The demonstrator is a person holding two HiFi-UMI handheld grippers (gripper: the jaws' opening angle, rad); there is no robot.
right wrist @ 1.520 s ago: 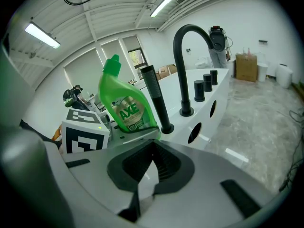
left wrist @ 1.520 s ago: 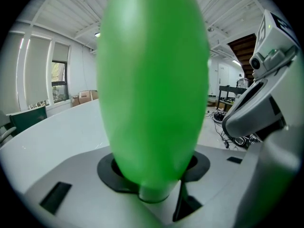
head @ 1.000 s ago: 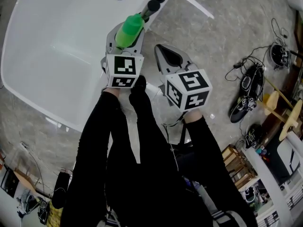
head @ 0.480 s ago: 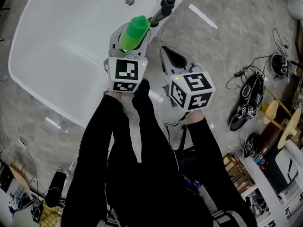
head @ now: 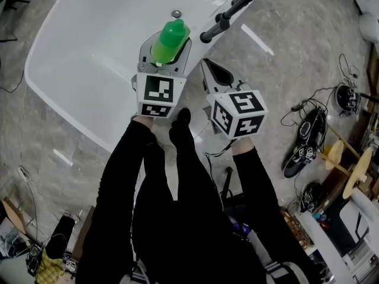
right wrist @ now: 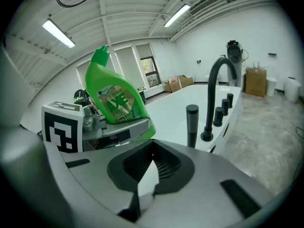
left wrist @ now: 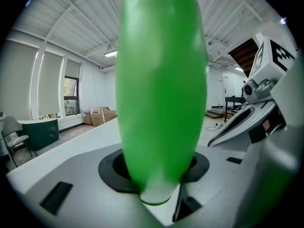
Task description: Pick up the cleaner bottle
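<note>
The green cleaner bottle [head: 169,40] stands upright between the jaws of my left gripper [head: 167,47], which is shut on its body and holds it in the air above the tub's rim. In the left gripper view the bottle [left wrist: 161,94] fills the middle of the picture. The right gripper view shows its labelled side [right wrist: 116,99] and the bent neck at the top. My right gripper [head: 208,70] hangs just right of the bottle, apart from it, with its jaws together and nothing between them.
A white bathtub [head: 89,58] lies below, with a drain [head: 176,13] at its far end. A black floor-standing faucet [head: 237,7] with its handles [right wrist: 216,94] stands just right of the tub. Cables and gear [head: 308,141] lie on the marble floor at right.
Both grippers have risen, the left one carrying the bottle up with it. The tub and faucet now sit farther below them.
</note>
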